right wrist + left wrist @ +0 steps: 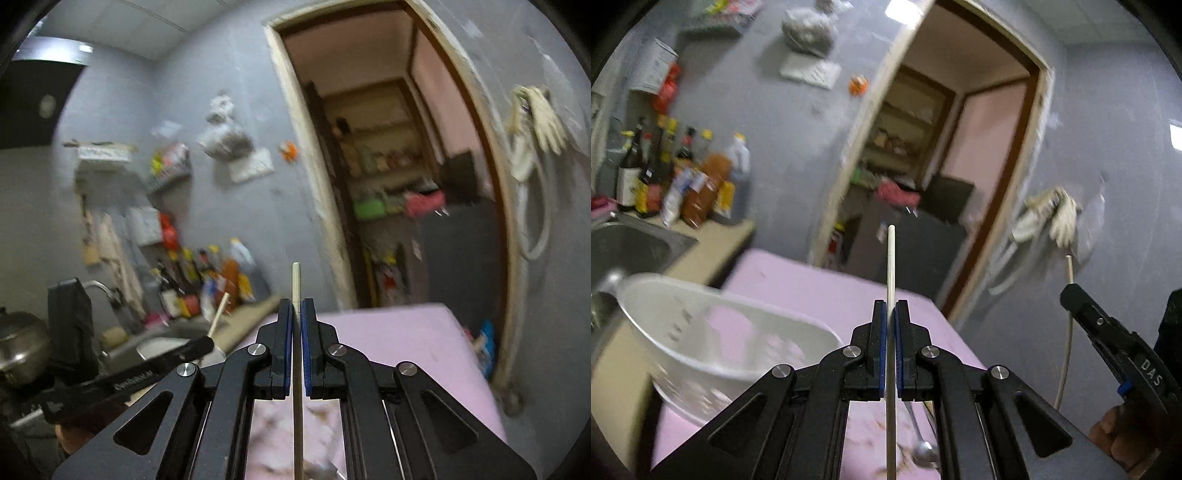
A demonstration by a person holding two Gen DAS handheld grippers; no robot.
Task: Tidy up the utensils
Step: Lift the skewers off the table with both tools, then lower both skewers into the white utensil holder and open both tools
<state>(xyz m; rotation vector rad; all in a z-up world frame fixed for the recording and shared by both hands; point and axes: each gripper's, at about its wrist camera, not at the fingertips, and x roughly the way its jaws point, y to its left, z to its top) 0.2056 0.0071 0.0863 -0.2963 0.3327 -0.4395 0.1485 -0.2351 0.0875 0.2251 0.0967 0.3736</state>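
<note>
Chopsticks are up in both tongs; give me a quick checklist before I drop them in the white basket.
1. Left tongs shut on left chopstick: ok.
2. Right tongs shut on right chopstick: ok.
3. Both sticks clear of the pink tabletop: ok.
4. White basket in view, lower left: ok.
5. Basket contents: cannot tell, blurred.
6. Spoon left on the table: not ok.

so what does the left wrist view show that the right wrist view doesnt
Only the left wrist view shows the white perforated basket and a metal spoon lying on the pink cloth. Only the right wrist view shows a steel pot and a tap. Both show each gripper shut on a chopstick, the sauce bottles and the doorway.
</note>
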